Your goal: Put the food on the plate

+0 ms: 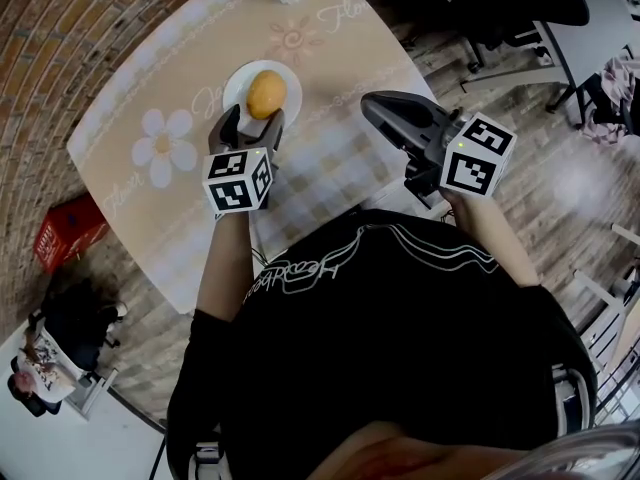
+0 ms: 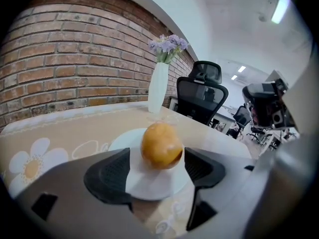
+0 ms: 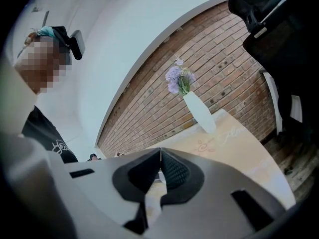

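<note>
An orange, egg-shaped piece of food (image 1: 266,93) (image 2: 161,145) rests on a small white plate (image 1: 236,86) (image 2: 149,183) on the table. My left gripper (image 1: 253,126) (image 2: 155,167) sits just in front of the plate, its jaws spread wide on either side of the food, and the pads stand clear of it. My right gripper (image 1: 372,105) (image 3: 160,171) hovers to the right over the table's edge, its two pads pressed together with nothing between them.
The table (image 1: 330,158) has a beige flowered cloth. A white vase with purple flowers (image 2: 159,86) (image 3: 198,111) stands at its far end. Black office chairs (image 2: 200,96) stand beyond the table. A red crate (image 1: 68,230) sits on the floor at left.
</note>
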{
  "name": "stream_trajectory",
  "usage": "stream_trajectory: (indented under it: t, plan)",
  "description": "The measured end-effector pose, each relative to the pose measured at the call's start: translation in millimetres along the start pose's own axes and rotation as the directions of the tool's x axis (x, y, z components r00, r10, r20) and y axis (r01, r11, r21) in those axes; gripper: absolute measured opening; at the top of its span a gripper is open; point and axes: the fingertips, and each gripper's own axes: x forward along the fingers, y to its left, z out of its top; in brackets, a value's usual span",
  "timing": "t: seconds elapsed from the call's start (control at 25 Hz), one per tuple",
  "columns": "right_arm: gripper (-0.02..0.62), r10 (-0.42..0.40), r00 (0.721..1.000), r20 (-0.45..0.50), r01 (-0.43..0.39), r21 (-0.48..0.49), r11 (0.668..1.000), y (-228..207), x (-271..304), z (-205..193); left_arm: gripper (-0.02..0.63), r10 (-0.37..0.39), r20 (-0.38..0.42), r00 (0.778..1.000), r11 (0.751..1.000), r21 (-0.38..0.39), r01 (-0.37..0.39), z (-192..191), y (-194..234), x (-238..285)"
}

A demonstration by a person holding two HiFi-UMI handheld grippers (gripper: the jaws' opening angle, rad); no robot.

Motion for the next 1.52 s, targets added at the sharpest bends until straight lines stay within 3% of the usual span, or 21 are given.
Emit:
stream_trajectory:
  t: [0.16,0.36,0.56,0.84,1.08,1.24,1.52]
  plan:
    - [-0.003,0.010,1.000,-0.002,-0.010,-0.006,1.000,6.1,-6.4,0.4,0.322,0.005,0.015,1.000,1.000,-0.017,-0.005,5.0,-4.3,-13.6]
    - [-0.003,0.022,1.000,-0.009,-0.022,-0.036,0.999,16.7,-18.5,2.3,0.321,0.069,0.048,0.996,0.993,-0.096,-0.065,17.5,-7.3,-50.3]
    - [-0.003,0.069,0.998,-0.006,-0.069,-0.069,0.995,39.1,-34.1,7.4,0.277,-0.023,0.142,0.990,0.988,-0.146,0.044,45.0,-55.2,-100.6]
    - [-0.003,0.162,0.987,-0.007,-0.161,-0.169,0.972,89.3,-61.9,16.8,0.149,-0.113,0.279,0.954,0.986,-0.087,0.142,88.7,-137.3,-173.7]
    - [-0.003,0.230,0.973,0.007,-0.222,-0.239,0.945,132.2,-107.8,4.7,0.067,-0.187,0.361,0.913,0.974,-0.055,0.222,90.2,-211.0,-225.1]
    - [-0.003,0.260,0.966,-0.007,-0.254,-0.243,0.936,139.5,-110.5,3.0,0.024,-0.193,0.380,0.905,0.969,-0.071,0.236,96.6,-221.3,-232.5]
    - [-0.003,0.288,0.957,-0.023,-0.284,-0.260,0.923,150.4,-119.5,-1.1,0.014,-0.209,0.400,0.892,0.968,-0.044,0.246,99.3,-241.0,-243.8]
